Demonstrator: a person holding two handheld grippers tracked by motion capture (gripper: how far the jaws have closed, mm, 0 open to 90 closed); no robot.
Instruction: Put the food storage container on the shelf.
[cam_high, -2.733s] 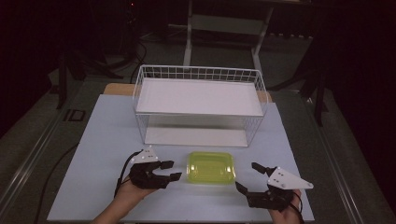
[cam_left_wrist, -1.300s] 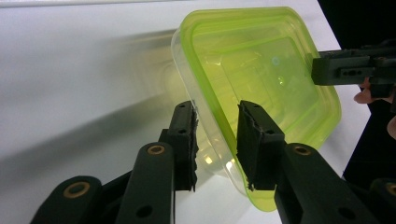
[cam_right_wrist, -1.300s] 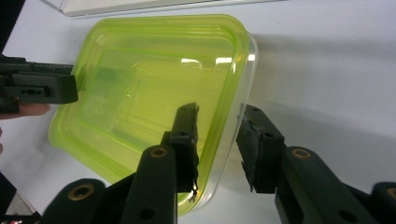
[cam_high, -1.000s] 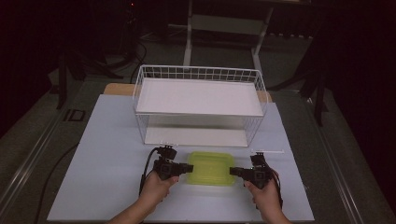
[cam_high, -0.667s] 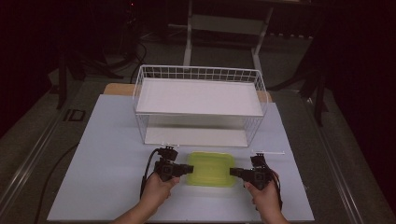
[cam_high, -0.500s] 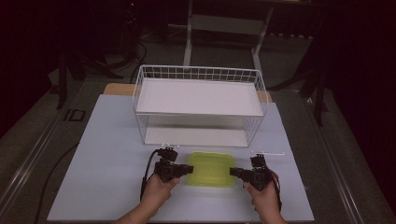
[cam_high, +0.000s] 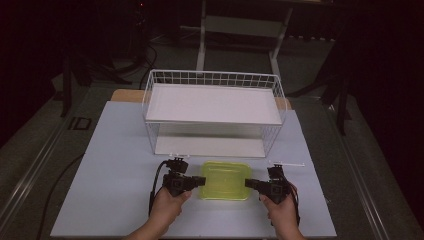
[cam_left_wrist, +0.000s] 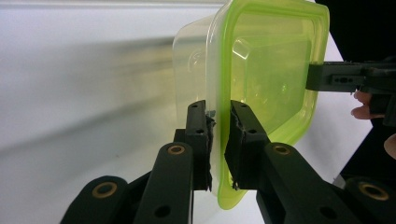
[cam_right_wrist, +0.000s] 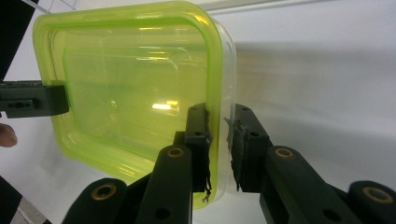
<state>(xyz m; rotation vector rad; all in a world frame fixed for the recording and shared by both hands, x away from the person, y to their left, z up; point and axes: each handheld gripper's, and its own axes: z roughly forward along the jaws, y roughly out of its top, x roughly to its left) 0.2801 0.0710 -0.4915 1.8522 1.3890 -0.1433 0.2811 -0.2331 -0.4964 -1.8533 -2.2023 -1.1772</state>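
One clear plastic container (cam_high: 225, 180) with a lime-green lid (cam_left_wrist: 275, 70) lies on the white table (cam_high: 115, 165), just before the white wire rack (cam_high: 212, 112). It looks empty, so probably light, a little flexible and smooth. The protruding rim is the sensible hold: the left gripper (cam_left_wrist: 218, 122) and the right gripper (cam_right_wrist: 219, 125) each pinch it from opposite sides.

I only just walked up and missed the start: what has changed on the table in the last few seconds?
Both hands moved inward to the green box. The left tool now grips its left rim and the right tool its right rim; before, they lay apart from it, holding nothing. For the last second they have barely moved. The box and the wire rack stayed where they were.
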